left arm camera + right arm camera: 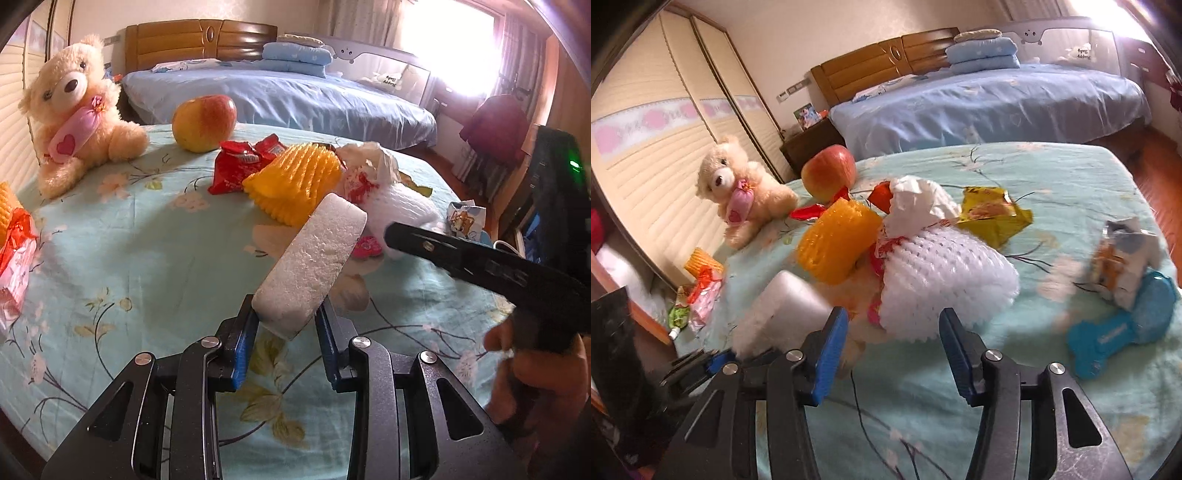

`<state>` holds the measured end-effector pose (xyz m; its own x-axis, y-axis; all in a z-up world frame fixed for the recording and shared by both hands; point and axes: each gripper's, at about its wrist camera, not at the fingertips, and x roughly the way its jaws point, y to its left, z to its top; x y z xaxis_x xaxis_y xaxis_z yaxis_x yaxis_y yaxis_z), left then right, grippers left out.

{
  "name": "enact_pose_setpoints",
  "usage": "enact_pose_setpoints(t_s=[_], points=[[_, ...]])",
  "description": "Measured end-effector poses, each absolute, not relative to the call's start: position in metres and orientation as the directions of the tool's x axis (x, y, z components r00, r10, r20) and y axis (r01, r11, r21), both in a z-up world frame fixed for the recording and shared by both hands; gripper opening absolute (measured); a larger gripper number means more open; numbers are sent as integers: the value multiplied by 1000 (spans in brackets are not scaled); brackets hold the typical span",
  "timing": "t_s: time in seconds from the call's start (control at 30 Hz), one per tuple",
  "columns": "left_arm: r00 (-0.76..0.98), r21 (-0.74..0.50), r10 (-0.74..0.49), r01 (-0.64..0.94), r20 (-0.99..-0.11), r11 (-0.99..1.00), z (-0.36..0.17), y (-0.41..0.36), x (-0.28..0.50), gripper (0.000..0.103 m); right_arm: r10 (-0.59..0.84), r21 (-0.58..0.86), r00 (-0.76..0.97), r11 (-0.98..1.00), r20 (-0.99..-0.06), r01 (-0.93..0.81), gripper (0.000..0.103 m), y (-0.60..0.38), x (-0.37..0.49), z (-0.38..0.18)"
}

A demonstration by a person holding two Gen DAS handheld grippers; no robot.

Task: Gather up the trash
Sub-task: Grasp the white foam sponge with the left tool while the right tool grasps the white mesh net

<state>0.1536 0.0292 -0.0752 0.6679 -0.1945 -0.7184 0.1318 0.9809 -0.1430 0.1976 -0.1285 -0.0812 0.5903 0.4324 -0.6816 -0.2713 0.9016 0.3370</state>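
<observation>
My left gripper is shut on a white foam block, which sticks up and forward from between the blue pads. The same block shows at the lower left of the right wrist view. My right gripper is open, and the near edge of a white foam net lies between its fingertips without the pads pressing on it. In the left wrist view one of its fingers reaches in from the right toward that net. An orange foam net, a red wrapper and a yellow wrapper lie beside it.
All this lies on a bed with a pale green flowered sheet. An apple and a teddy bear sit at the far left. A blue bone-shaped toy, a cartoon packet and red-pink packaging lie near the edges.
</observation>
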Motion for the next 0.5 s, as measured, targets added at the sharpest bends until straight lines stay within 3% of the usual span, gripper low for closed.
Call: enact_pose_setpoints(t_s=[0.03, 0.07, 0.1, 0.5], points=[[667, -144, -196, 133, -719, 981, -76, 29, 153, 30, 420, 329, 593, 907, -687, -261, 37, -127, 202, -84], [666, -148, -200, 134, -718, 980, -75, 29, 153, 30, 411, 324, 589, 912, -696, -253, 14, -127, 204, -86], [667, -149, -202, 136, -717, 979, -75, 29, 152, 30, 410, 329, 581, 912, -703, -246, 8, -128, 206, -89], [669, -157, -256, 206, -698, 966, -65, 2, 143, 30, 392, 327, 639, 918, -662, -225, 7, -161, 168, -61]])
